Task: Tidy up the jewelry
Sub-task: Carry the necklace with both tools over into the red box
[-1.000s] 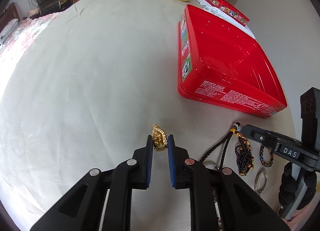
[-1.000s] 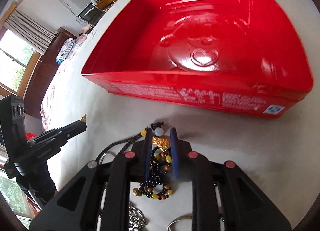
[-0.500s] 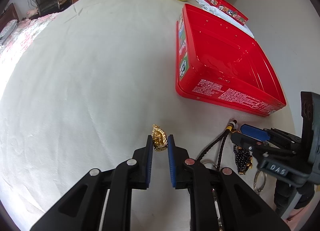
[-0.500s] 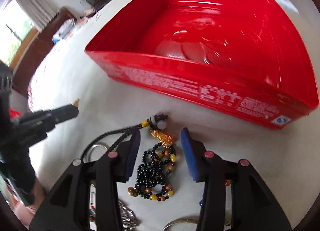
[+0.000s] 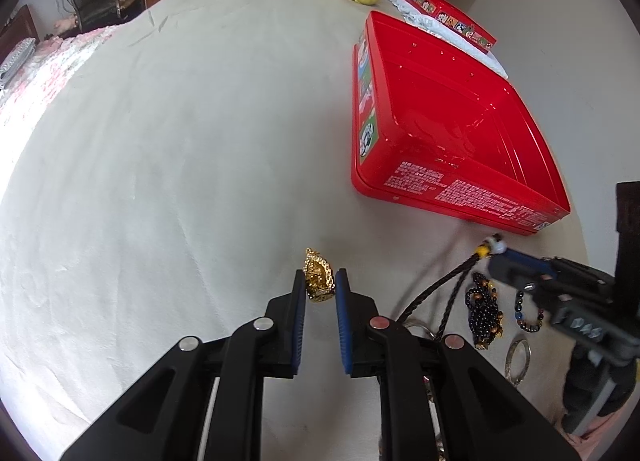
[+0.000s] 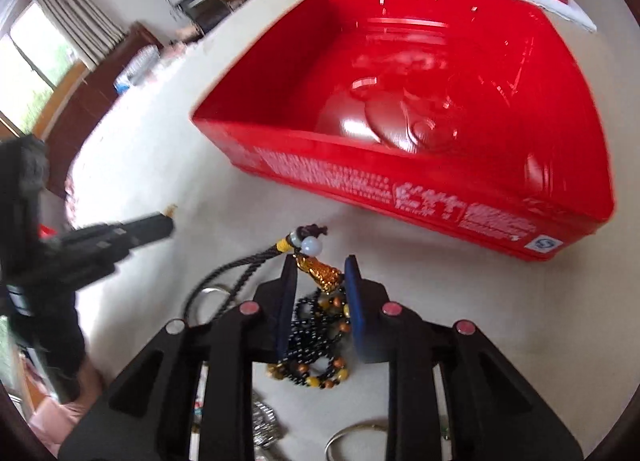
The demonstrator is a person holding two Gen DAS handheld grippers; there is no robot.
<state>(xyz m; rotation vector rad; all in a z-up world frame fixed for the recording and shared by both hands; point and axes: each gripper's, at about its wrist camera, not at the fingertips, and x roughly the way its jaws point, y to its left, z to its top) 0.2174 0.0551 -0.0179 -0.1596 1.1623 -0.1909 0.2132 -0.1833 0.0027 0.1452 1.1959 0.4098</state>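
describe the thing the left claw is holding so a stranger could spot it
Start at the big open red tin box on the pale bedsheet. Nearer the camera, the left claw pinches a small lumpy gold ornament. Unlike the dark beaded bracelets to its right, it is one solid shiny gold piece, without beads or cord.

My left wrist camera looks from low over the bed toward the red tin (image 5: 448, 133); my right sits nearer it. Both 2 views share it.
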